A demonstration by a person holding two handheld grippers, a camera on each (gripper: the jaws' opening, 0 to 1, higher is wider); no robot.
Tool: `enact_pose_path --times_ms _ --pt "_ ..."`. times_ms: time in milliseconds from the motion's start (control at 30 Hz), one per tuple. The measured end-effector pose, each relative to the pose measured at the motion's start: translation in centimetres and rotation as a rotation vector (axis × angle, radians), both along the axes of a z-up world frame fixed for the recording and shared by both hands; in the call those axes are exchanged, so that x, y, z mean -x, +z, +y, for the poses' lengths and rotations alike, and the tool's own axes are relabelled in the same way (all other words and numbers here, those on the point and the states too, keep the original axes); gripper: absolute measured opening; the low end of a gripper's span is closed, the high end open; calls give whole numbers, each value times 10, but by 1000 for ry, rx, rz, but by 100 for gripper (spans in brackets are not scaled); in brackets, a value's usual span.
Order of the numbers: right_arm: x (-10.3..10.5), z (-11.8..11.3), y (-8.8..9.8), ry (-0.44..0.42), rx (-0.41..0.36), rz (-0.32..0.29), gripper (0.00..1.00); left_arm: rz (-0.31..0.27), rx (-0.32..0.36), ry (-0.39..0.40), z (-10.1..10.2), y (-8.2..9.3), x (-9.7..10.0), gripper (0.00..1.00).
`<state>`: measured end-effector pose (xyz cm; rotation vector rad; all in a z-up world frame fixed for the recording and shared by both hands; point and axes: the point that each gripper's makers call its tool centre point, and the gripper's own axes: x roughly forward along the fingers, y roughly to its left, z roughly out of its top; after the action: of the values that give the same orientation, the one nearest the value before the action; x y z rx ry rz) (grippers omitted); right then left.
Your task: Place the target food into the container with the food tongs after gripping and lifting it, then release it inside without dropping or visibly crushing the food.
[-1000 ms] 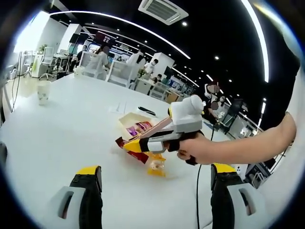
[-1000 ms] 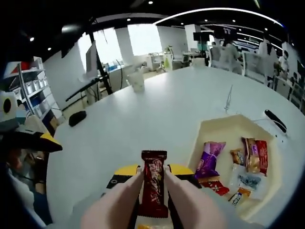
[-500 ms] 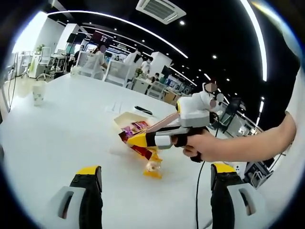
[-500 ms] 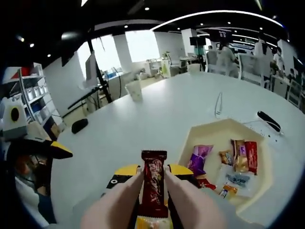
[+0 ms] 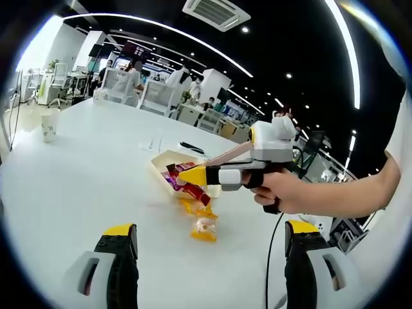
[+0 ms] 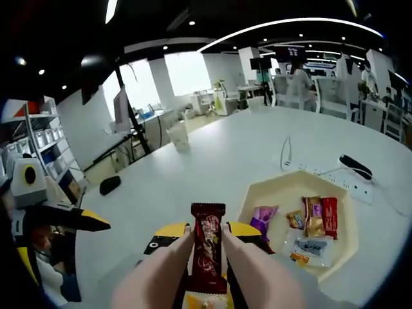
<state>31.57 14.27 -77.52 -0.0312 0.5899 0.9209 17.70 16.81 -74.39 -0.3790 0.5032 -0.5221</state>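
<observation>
Left gripper view low over white table (image 5: 77, 187), right gripper view above, both facing tray (image 6: 283, 193)

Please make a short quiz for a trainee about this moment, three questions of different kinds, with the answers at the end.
1. True or false: the right claw is shut on a dark red bar.
2. Where does the tray lie in the right gripper view? A) right of the bar B) left of the bar C) behind the cup
3. Fill in: a yellow packet lies on the white ___, outside the tray.

Key: 1 true; 2 A; 3 table.
</observation>
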Motion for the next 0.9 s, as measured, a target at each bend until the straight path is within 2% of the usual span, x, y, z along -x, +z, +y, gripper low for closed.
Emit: enact_pose_path --times_ms 100,367,833,900 --pt "-1 -5 -2 -8 12 8 21 0 0 1 0 0 0 95" --pt "-7 -11 8 -34 -20 5 21 7 -4 -3 1 -1 1 96" --pt "-27 -24 30 -72 -18 -28 21 -14 4 10 1 6 2 96" --pt "-28 -24 31 -67 -5 -34 21 -32 4 21 5 10 1 96"
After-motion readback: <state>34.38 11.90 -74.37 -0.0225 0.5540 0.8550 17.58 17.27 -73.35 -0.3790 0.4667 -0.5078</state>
